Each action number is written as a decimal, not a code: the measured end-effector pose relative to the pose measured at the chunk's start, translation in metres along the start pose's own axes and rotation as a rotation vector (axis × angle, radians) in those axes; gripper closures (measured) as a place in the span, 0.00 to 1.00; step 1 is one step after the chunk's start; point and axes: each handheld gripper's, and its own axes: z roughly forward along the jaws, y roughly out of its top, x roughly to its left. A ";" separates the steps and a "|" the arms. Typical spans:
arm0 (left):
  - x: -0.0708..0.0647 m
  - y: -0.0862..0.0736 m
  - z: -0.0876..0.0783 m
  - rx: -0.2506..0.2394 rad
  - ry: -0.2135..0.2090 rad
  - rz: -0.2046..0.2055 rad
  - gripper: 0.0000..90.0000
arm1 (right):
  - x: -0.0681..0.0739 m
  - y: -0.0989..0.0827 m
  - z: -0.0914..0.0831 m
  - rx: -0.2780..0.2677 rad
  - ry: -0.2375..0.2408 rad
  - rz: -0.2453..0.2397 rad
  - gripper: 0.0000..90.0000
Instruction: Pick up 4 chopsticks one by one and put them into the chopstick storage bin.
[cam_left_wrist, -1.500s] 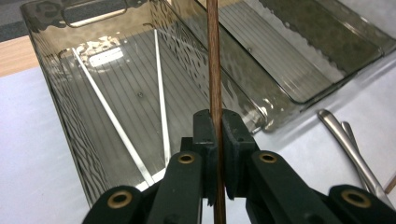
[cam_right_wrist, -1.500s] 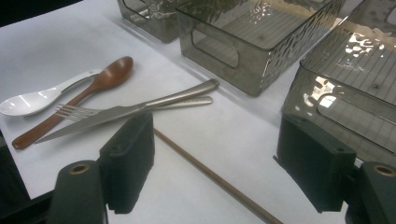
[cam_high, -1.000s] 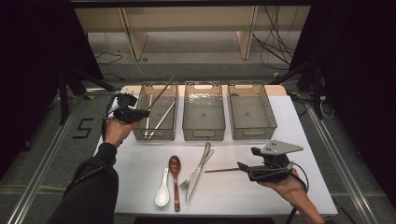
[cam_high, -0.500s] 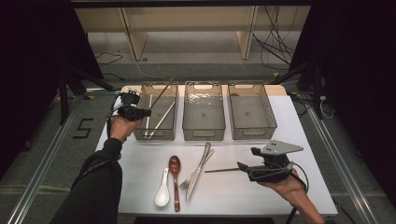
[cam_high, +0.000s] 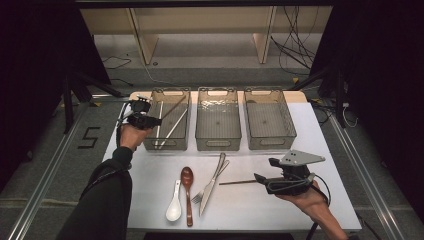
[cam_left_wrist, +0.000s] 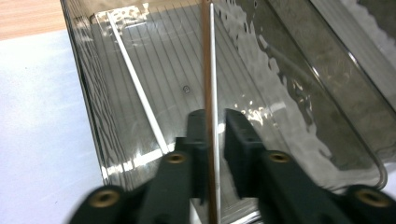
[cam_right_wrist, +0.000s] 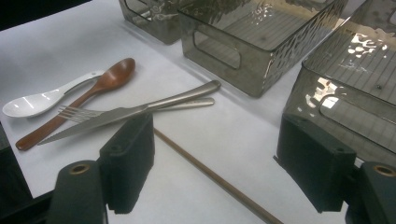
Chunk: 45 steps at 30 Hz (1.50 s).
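Brown chopstick (cam_left_wrist: 206, 70) sits between the left gripper (cam_left_wrist: 215, 135) jaws over the bin (cam_left_wrist: 327, 116), jaws just been opening. Right gripper (cam_right_wrist: 215, 158) gapes wide, straddling another chopstick (cam_right_wrist: 210, 175) on the table (cam_right_wrist: 56, 51).

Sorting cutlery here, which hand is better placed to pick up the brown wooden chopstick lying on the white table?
Right. The right tool hangs open at the brown wooden chopstick; the left tool is far off at the left clear plastic bin.
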 end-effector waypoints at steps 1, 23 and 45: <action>-0.001 0.000 -0.001 0.002 -0.002 0.005 0.71 | 0.000 0.000 0.000 0.000 0.000 -0.001 0.32; -0.062 -0.026 -0.065 -0.148 -0.292 0.075 0.22 | -0.004 0.007 0.003 0.019 -0.003 -0.026 0.32; -0.091 -0.072 -0.077 -0.168 -0.353 0.155 0.18 | -0.020 0.016 0.042 0.345 0.112 -0.206 0.35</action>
